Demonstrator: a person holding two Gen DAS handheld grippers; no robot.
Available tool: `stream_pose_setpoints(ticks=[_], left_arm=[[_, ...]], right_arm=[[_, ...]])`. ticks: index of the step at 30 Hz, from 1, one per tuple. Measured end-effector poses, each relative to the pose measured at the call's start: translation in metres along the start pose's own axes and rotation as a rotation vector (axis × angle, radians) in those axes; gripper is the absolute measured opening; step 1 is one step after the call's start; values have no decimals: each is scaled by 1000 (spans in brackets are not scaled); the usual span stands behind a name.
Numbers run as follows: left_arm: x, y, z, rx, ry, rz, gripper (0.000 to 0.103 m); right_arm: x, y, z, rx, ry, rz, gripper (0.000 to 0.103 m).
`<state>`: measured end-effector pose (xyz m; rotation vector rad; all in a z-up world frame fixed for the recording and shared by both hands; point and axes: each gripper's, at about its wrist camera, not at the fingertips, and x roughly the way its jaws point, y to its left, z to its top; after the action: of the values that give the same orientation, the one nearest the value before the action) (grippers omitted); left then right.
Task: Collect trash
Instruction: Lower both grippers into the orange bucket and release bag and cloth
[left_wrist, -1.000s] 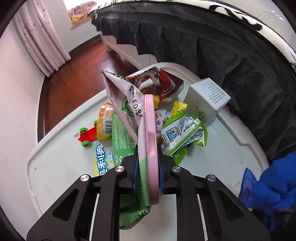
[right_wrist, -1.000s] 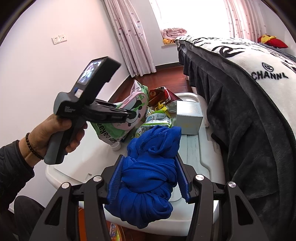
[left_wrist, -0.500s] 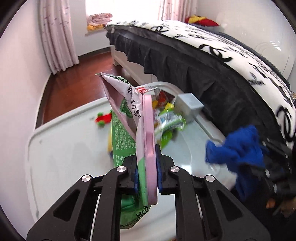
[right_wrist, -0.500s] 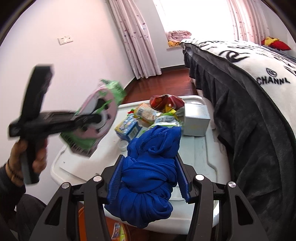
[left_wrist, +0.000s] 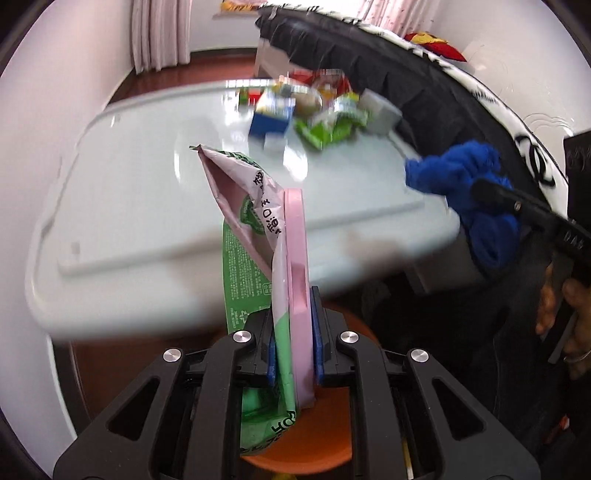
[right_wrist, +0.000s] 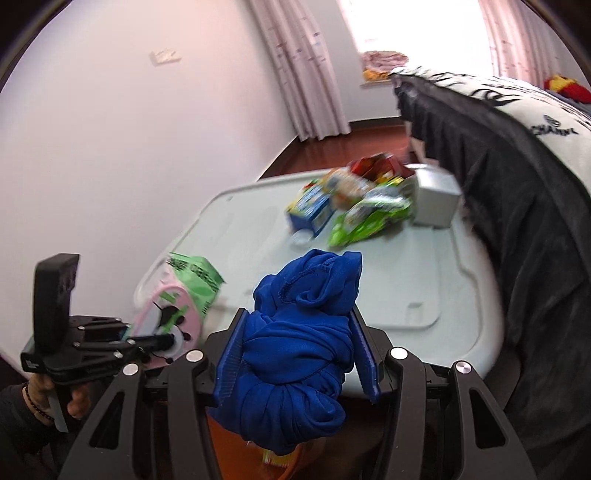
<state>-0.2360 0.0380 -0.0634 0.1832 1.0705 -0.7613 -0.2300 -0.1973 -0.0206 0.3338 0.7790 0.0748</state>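
Between the jaws of my left gripper (left_wrist: 293, 354), clamped nearly closed, I hold a pink-and-green wipes pack (left_wrist: 280, 266) edge-on. Directly below the jaws sits an orange bin (left_wrist: 325, 428); beyond them lies the white table (left_wrist: 147, 206). I judge the release best made only once the pack hangs fully over the bin.

Ahead of my right gripper (right_wrist: 297, 354), half open around a bunched blue cloth (right_wrist: 299, 343), wrappers (right_wrist: 365, 214) remain at the table's far end. I keep this grip firm.

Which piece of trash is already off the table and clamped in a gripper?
The pink-and-green wipes pack, shut in the left gripper above the orange bin; the other wrappers lie on the table.
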Motion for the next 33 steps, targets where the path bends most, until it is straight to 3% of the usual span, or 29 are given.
stream_pose_setpoints(ticks=[4,6,12,20,25,30,33], left_arm=[[7,0,-33,-52,46,-30,13],[15,1,-45,-106,82,-81,13],[29,-2,-74,-116,143,-78,13],[49,5,-94,-180,239,-80,13],[47,7,-93,-184,223,-48,13],[58,11,-90,-203,256,-33,15],[63,7,-92,-187,282,-13,21]], right_arm=[[4,27,-22,-30,59,33,52],[9,35,-31,-33,85,46,52],[23,60,-50,-54,149,73,52],[48,77,-75,-83,245,68,52],[51,75,-78,-72,262,62,52],[62,77,-89,-96,308,45,53],[66,80,-93,-112,320,38,54]])
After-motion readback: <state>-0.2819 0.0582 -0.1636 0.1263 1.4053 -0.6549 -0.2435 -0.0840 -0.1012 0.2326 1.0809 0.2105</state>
